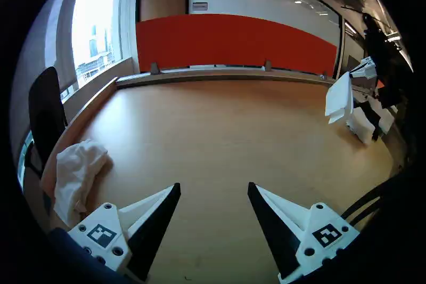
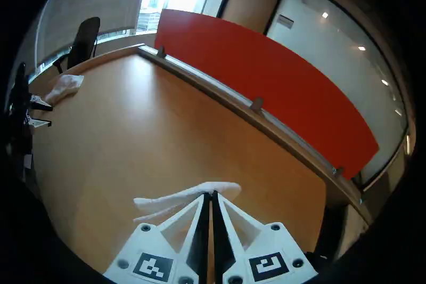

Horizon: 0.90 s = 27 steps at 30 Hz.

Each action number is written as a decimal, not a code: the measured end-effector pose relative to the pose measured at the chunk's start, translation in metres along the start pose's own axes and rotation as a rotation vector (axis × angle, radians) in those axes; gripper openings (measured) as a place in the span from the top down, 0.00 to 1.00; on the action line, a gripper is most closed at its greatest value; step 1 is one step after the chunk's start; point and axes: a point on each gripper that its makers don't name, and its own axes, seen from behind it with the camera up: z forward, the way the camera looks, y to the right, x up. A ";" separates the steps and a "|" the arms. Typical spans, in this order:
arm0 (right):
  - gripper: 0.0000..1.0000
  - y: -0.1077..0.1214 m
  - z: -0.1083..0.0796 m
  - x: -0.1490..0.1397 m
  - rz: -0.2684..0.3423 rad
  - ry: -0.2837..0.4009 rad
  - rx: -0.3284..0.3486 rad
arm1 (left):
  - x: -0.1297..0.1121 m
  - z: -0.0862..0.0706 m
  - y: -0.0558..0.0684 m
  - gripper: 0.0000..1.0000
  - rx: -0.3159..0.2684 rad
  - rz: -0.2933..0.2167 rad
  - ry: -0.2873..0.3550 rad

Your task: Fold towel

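In the left gripper view, the left gripper (image 1: 213, 185) hovered over a light wooden tabletop (image 1: 223, 129) with its two fingers spread wide and nothing between them; bare wood showed in the gap. A crumpled white towel (image 1: 77, 175) lay in a loose heap at the tabletop's left edge, just beside the left finger and not touching it; a black office chair (image 1: 45, 108) stood beyond that edge, under a tall window (image 1: 96, 28). A long red partition panel (image 1: 234, 41) ran along the far side of the tabletop.

In the right gripper view, the right gripper (image 2: 211, 194) had its fingers drawn together to a thin slit, pinching a white fabric towel (image 2: 170, 199); the cloth spread out past the fingertips to either side, held above the wood. In the left gripper view the same towel hung as a pale sheet at the far right of the table, below the other gripper. The two towels were well apart: one in the right gripper's grip, the other heaped near the table's corner by the chair.
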 end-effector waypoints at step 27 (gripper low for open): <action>0.97 0.111 -0.020 -0.049 0.052 -0.088 -0.141 | 0.006 0.003 0.006 0.06 0.009 0.023 -0.020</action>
